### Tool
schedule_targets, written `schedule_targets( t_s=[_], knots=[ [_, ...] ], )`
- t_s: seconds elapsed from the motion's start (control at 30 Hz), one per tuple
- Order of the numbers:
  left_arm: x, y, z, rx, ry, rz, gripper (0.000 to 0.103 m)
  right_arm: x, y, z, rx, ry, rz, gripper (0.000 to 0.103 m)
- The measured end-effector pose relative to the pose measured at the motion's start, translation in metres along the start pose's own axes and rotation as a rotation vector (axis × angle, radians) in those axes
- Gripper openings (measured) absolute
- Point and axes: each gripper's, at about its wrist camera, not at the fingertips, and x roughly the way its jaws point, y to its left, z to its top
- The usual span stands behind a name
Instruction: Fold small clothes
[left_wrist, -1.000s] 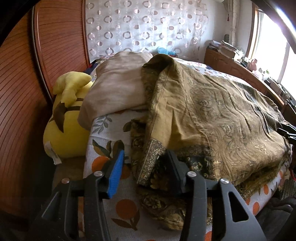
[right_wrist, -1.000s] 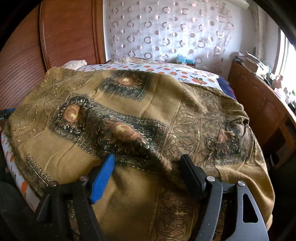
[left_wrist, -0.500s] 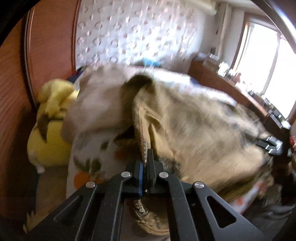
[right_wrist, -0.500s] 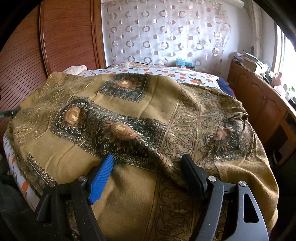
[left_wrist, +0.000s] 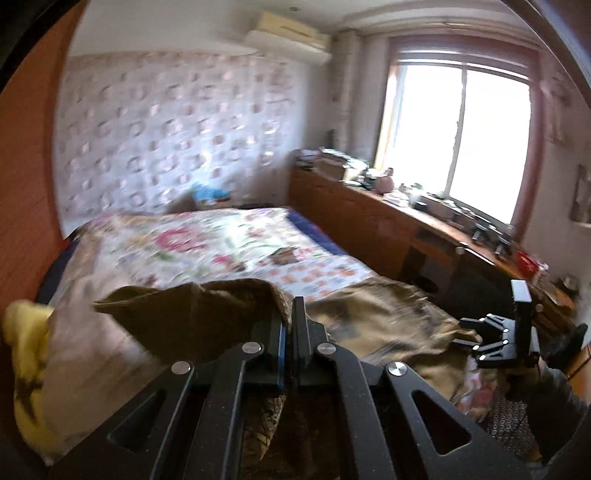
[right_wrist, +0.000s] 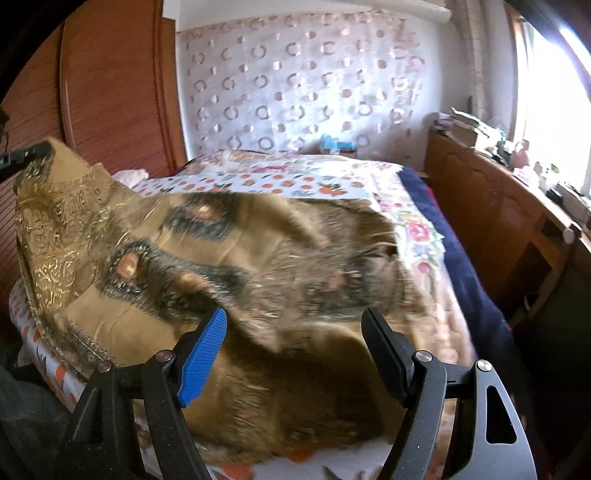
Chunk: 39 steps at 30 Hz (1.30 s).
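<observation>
Left claw (left_wrist: 290, 334): jaws pressed together on an edge of the patterned cloth (right_wrist: 229, 266), with fabric pinched between the pads and hanging below them. In the right wrist view this same claw shows only as a dark tip at the far left edge, where a corner of the cloth stands lifted clear of the bed (right_wrist: 332, 173).

Right claw (right_wrist: 295, 354): jaws stand wide apart, one blue ribbed pad (right_wrist: 203, 360) on the left and a black one opposite. A ridge of the cloth rises between them; the pads do not press on it. In the left wrist view this claw appears at the right edge, held in a person's hand (left_wrist: 524, 373), near the cloth's far side.

Cloth: olive-brown ground with dark rectangular panels, each bearing a pale round medallion, and a border of fine gold scrollwork along the raised edge. It is a broad piece, spread over the near half of the bed, rumpled, its middle blurred. The lifted left corner slopes down to the part lying flat.

Surroundings: the bed carries a sheet printed with oranges and flowers. A yellow plush toy (left_wrist: 26, 354) lies at the bed's left side against a beige pillow (left_wrist: 92, 332). A wooden sideboard (left_wrist: 388, 225) runs under the window (left_wrist: 461, 129).
</observation>
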Motion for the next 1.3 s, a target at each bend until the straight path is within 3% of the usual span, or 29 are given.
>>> schedule_targets(
  t_s=[0.33, 0.4, 0.47, 0.57, 0.63, 1.03, 1.27, 1.3],
  knots=[
    [0.051, -0.091, 0.04, 0.126, 0.057, -0.191, 0.003, -0.017, -0.013, -0.004, 0.021, -0.037, -0.021, 0.077],
    [0.056, -0.096, 0.036, 0.147, 0.086, -0.204, 0.011, -0.017, -0.016, -0.005, 0.028, -0.04, -0.016, 0.077],
    [0.055, -0.097, 0.031, 0.158, 0.086, -0.212, 0.04, -0.015, -0.016, -0.007, 0.032, -0.041, -0.008, 0.077],
    [0.055, -0.094, 0.021, 0.167, 0.097, -0.181, 0.056, -0.011, -0.016, -0.007, 0.03, -0.035, 0.001, 0.077],
    [0.054, -0.09, 0.015, 0.17, 0.098, -0.146, 0.059, -0.008, -0.014, -0.007, 0.031, -0.03, 0.012, 0.077],
    [0.041, -0.023, -0.04, 0.076, 0.141, 0.032, 0.06, 0.04, 0.027, 0.022, -0.014, -0.006, 0.127, 0.077],
    [0.036, 0.005, -0.064, 0.012, 0.153, 0.07, 0.06, 0.09, 0.038, 0.039, -0.003, 0.11, 0.21, 0.077],
    [0.035, 0.007, -0.067, 0.007, 0.156, 0.073, 0.06, 0.096, 0.038, 0.039, -0.001, 0.128, 0.219, 0.073]
  ],
)
